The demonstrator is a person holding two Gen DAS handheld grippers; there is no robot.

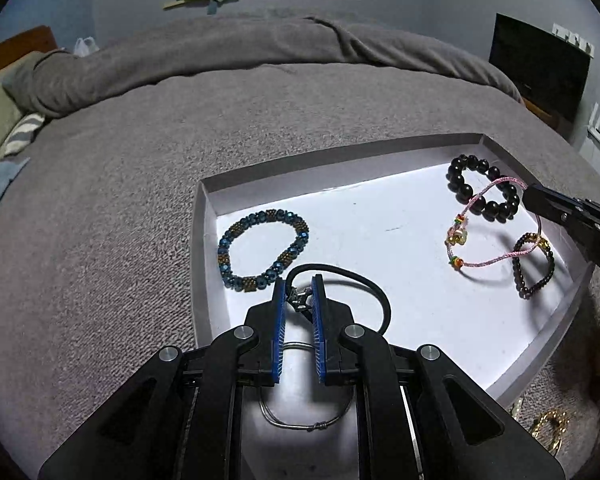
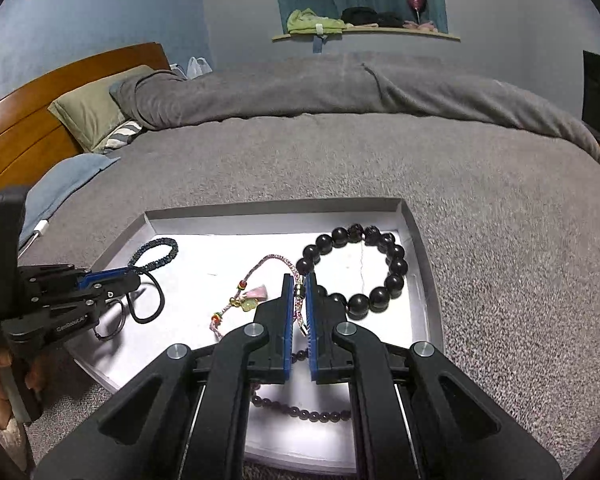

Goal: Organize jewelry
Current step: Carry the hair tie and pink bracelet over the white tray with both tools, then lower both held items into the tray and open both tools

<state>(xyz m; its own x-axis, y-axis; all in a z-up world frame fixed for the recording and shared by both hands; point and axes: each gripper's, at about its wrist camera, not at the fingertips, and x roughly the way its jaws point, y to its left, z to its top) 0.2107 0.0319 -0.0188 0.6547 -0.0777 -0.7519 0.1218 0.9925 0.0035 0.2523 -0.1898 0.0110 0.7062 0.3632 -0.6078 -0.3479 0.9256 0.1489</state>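
Note:
A white shallow tray (image 1: 208, 216) lies on the grey bed. My left gripper (image 1: 299, 288) is shut on the clasp of a black cord necklace (image 1: 364, 280) and holds it over the tray's near left part; it also shows in the right wrist view (image 2: 112, 278). My right gripper (image 2: 299, 280) is shut on a pink braided cord bracelet (image 2: 260, 264) with small charms, lifted above the tray. In the tray lie a blue-and-bronze beaded bracelet (image 1: 262, 250), a large black bead bracelet (image 2: 356, 268) and a small dark bead bracelet (image 1: 534, 266).
A thin silver wire bangle (image 1: 300, 420) lies in the tray under my left gripper. A gold piece (image 1: 550, 428) lies on the blanket (image 1: 100, 240) beside the tray's near right corner. Pillows (image 2: 92, 112) and a wooden headboard (image 2: 28, 120) are far left.

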